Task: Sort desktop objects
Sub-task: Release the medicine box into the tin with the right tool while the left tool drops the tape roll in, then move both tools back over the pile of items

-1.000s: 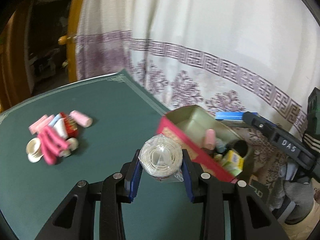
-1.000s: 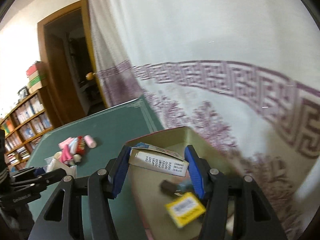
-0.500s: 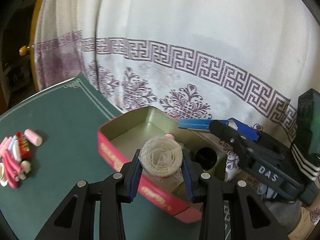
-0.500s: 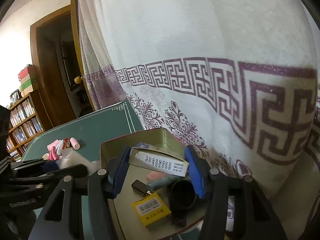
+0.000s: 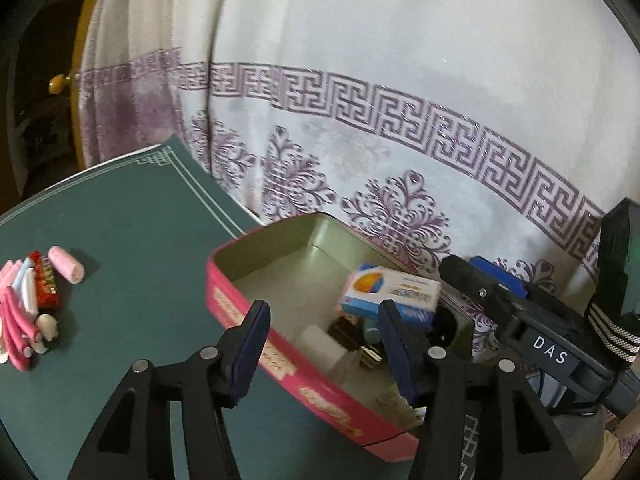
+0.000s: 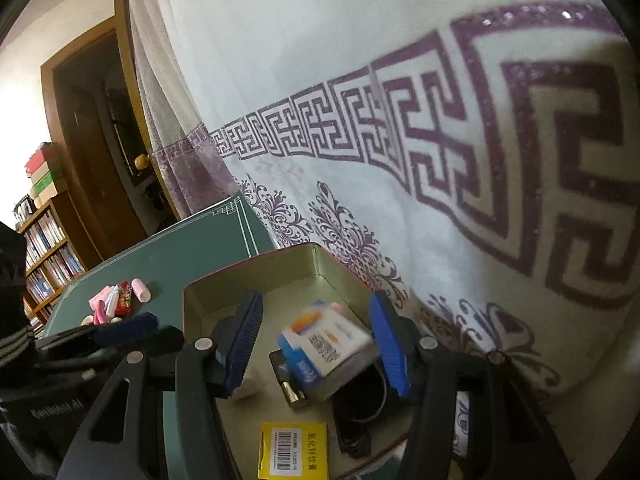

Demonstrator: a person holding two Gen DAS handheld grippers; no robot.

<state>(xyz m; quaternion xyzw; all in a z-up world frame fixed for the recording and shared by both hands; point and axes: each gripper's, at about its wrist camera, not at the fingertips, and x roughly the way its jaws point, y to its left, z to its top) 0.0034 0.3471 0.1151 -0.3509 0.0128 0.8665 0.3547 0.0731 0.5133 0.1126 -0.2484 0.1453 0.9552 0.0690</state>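
An open red tin [image 5: 280, 364] stands at the right edge of the green table [image 5: 120, 220]. My left gripper [image 5: 324, 312] hovers over it with its jaws opening and nothing between them. A blurred whitish roll [image 5: 320, 342] lies in the tin just below. My right gripper [image 6: 316, 304] is open above the tin [image 6: 256, 276]. The blue and white box [image 6: 324, 340] sits tilted and blurred under its fingers, touching neither pad. That box [image 5: 390, 294] rests on other items in the tin, left of the right gripper [image 5: 460, 264]. The left gripper [image 6: 160, 328] shows at the left.
A pile of pink rollers and small items [image 5: 28, 312] lies on the table's left, with a pink roll [image 5: 66, 270] beside it. A yellow packet [image 6: 294, 452] and a black round thing [image 6: 360, 400] lie in the tin. A patterned white curtain [image 5: 360, 120] hangs close behind; bookshelves [image 6: 44, 256] stand far left.
Both grippers moved over the tin. The left jaws opened and the white roll dropped out of them. The blue and white box left the right pads and fell lower into the tin.
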